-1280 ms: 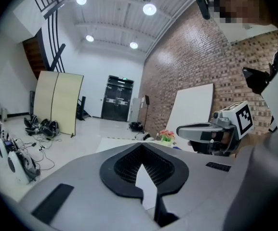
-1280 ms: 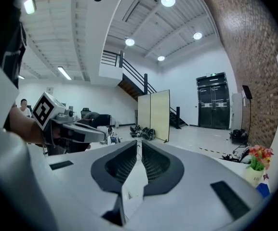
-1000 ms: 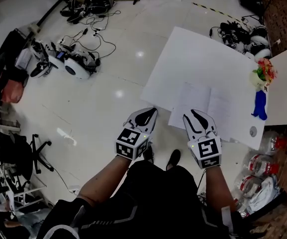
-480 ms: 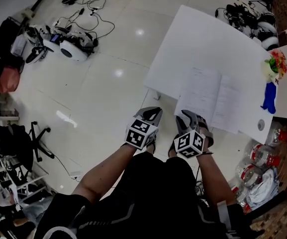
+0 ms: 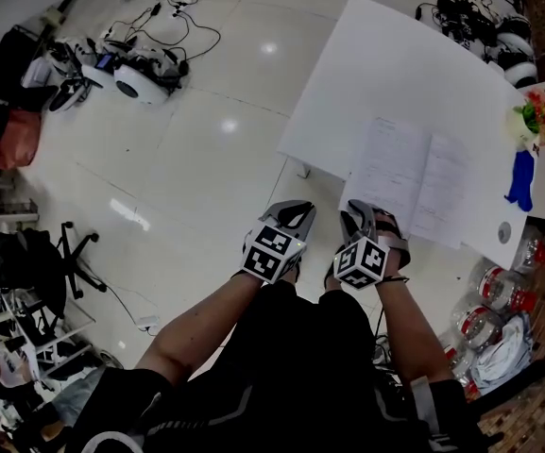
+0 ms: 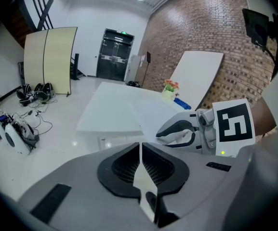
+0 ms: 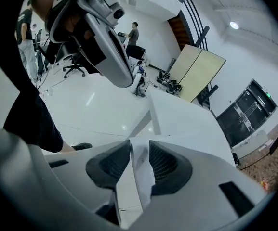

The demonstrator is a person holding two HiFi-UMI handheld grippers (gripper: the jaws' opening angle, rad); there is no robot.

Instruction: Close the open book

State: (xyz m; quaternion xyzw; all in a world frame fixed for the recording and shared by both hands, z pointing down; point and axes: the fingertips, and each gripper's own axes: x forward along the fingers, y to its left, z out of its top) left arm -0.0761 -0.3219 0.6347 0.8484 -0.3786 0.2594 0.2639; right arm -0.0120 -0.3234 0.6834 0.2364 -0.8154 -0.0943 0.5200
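Book [image 5: 414, 179] just beyond right gripper [image 5: 374, 215] (lying open)

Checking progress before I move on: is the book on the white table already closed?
No, the book lies open on the table, with both pages spread flat.

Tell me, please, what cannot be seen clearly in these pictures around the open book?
- Text on the book: too small in the head view.
- Blue thing beside the flowers: too small in the head view to name.
- Whether the right gripper touches the book: the head view gives no height, and in the right gripper view the fingers cover that spot.
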